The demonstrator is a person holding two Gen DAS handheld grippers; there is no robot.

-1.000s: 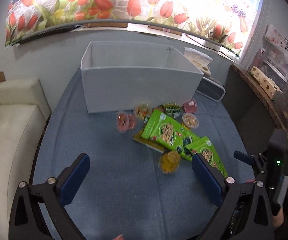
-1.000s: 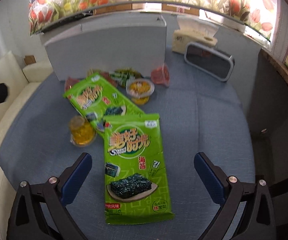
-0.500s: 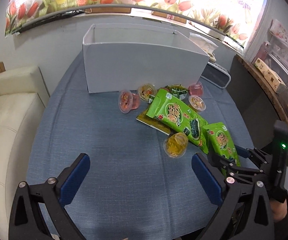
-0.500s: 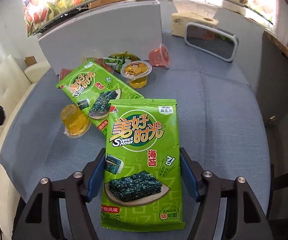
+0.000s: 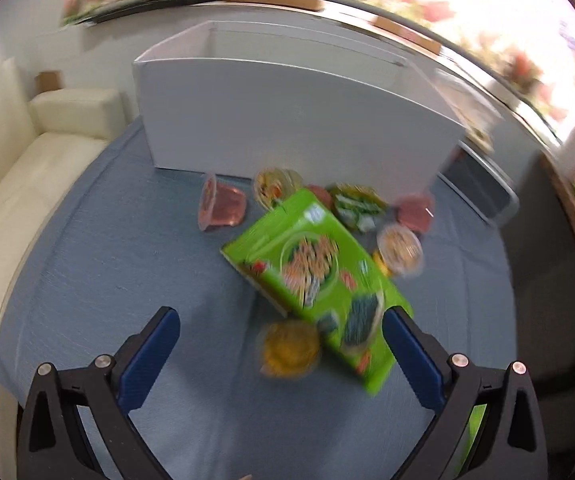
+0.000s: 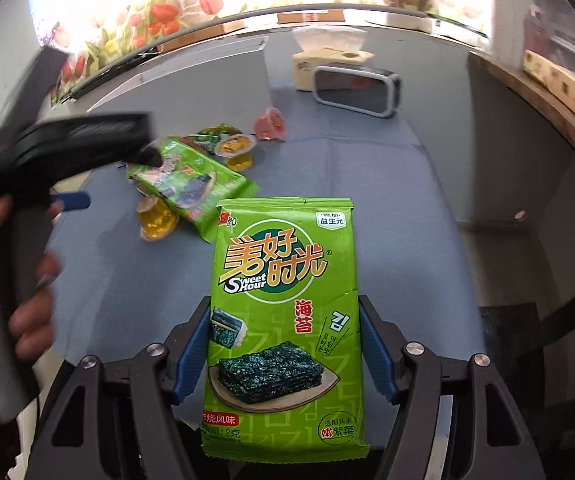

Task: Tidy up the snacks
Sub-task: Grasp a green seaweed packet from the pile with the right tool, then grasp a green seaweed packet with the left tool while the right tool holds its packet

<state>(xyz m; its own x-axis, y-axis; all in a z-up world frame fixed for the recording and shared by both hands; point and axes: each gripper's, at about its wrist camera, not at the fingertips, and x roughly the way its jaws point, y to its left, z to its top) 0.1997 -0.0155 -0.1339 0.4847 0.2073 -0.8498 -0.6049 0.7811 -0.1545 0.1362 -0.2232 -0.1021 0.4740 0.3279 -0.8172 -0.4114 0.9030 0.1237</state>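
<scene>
Since a moment earlier, the right claw (image 6: 285,354) had closed from wide open onto the nearest seaweed packet (image 6: 285,320), its blue pads pressing the packet's two long edges, the packet lying between them and reaching out ahead of the tips. The left claw (image 5: 279,346) stood wide and empty, with a yellow jelly cup (image 5: 289,348) between its pads and a second seaweed packet (image 5: 319,284) just ahead and to its right; the left-wrist view was blurred. Beyond that claw stood the white box (image 5: 287,128), seemingly the place for the snacks, on the blue-covered worktop (image 5: 127,264).

To carry the step well, the right claw should probably hold its squeeze on the thin packet's edges, keep it level, lift clear of the pile and steer wide of the left claw before reaching the box.

Counted: two large green seaweed packets, about five jelly cups, one small dark-green packet (image 5: 357,204), one box. Blur made the cup count uncertain.
</scene>
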